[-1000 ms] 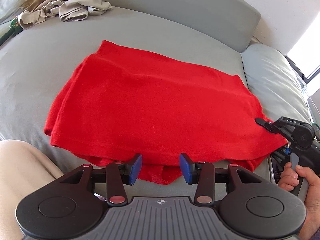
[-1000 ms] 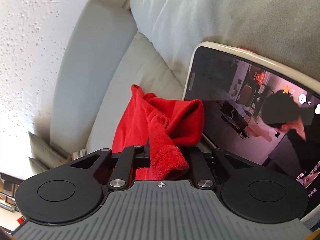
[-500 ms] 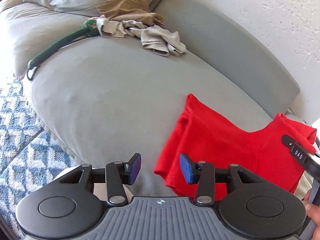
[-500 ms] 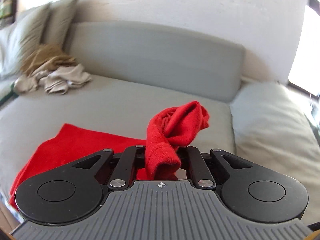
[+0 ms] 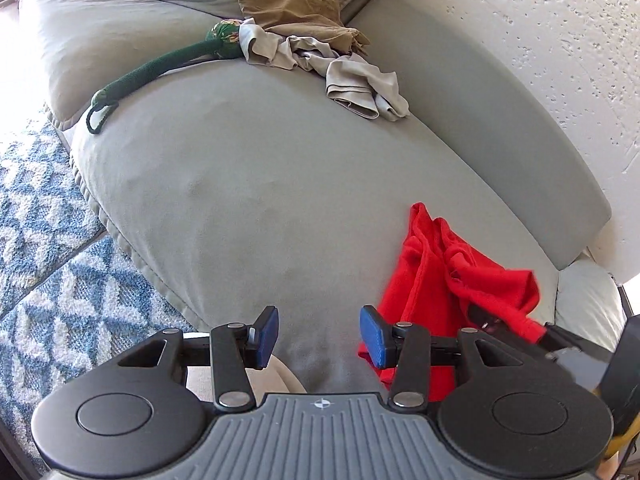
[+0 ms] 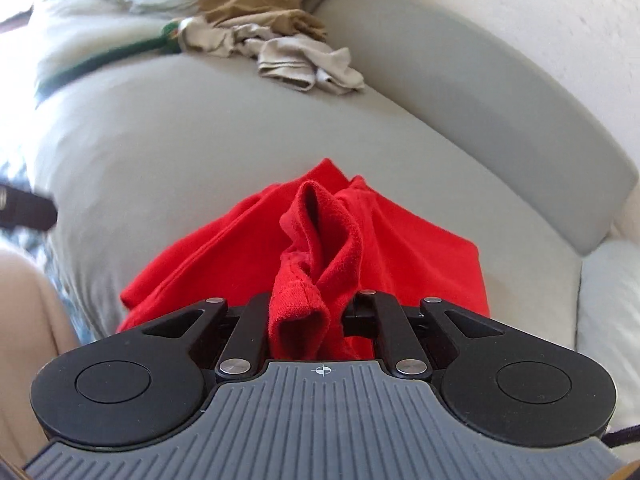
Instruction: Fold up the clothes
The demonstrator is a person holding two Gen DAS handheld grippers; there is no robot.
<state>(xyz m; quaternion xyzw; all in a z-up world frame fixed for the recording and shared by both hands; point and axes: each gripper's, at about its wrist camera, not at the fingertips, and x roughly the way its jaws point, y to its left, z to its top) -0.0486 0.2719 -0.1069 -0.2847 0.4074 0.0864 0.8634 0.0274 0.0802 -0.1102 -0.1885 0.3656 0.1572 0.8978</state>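
Gripping bunched red garment [image 6: 320, 240]: right claw [image 6: 308, 316], clenched. Left claw [image 5: 319, 336]: released, holding nothing. Beige clothes pile [image 5: 320, 60] lay at 12 o'clock on sofa [image 5: 240, 200].

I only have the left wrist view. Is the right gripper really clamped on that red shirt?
Observer: Yes. In the right wrist view the right gripper is shut on a bunched fold of the red shirt.
Operator: Is the rest of it lifted?
Observer: No, the rest is spread on the sofa cushion beyond the gripper.
Operator: Does that view show my left gripper?
Observer: Only a blurred dark shape at its left edge; your own view shows the left gripper open and empty.
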